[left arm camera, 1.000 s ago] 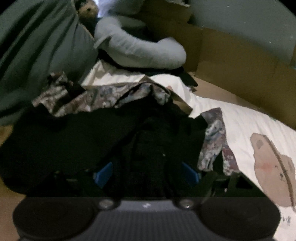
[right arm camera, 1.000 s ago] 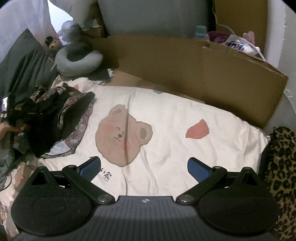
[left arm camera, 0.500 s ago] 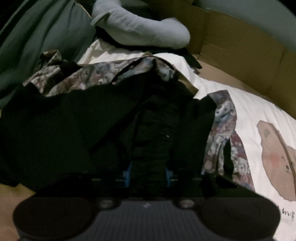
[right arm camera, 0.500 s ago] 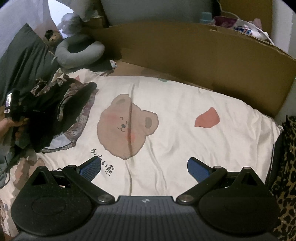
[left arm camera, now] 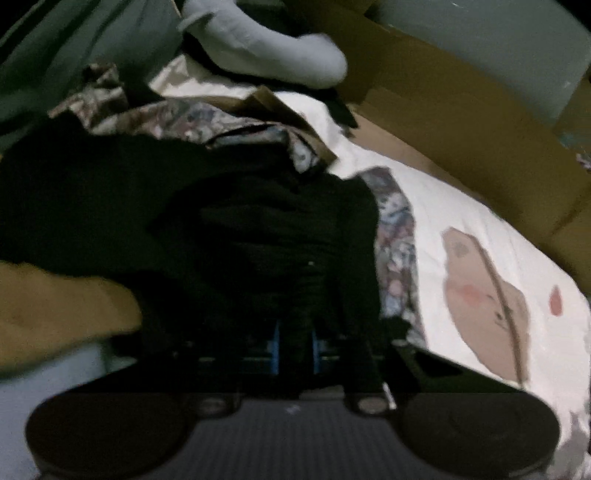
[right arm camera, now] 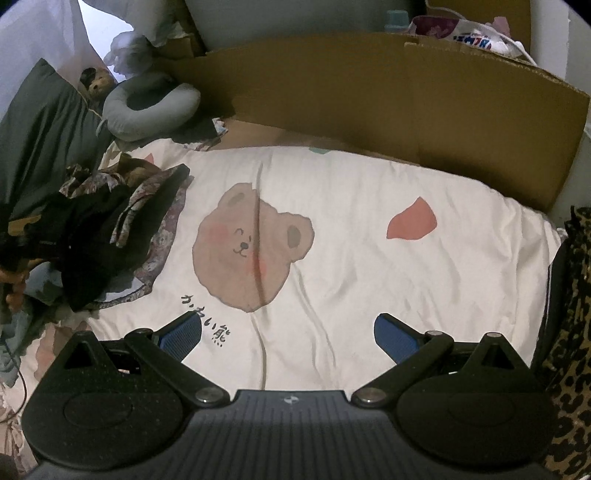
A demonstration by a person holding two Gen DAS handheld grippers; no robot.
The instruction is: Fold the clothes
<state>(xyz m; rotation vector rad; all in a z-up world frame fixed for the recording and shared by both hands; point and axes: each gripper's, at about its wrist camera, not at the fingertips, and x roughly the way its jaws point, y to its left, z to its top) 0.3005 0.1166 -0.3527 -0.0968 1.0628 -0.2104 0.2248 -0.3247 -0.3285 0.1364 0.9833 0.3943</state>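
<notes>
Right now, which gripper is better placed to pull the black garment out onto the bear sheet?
Left. The left gripper is shut on the black garment, while the right gripper hangs open and empty over the bear sheet, apart from the pile.

The left wrist view was dim and smeared by motion blur; the black garment [left arm camera: 258, 229] read as a near-featureless dark mass, and edges of the cream bedsheet [left arm camera: 461, 236] at right were soft. The right wrist view was sharper and evenly lit, brightest at the upper left, where a window patch [right arm camera: 99, 22] blew out to white. Both frames bowed strongly toward black corners, and soft shadows lay in the sheet's creases.
</notes>
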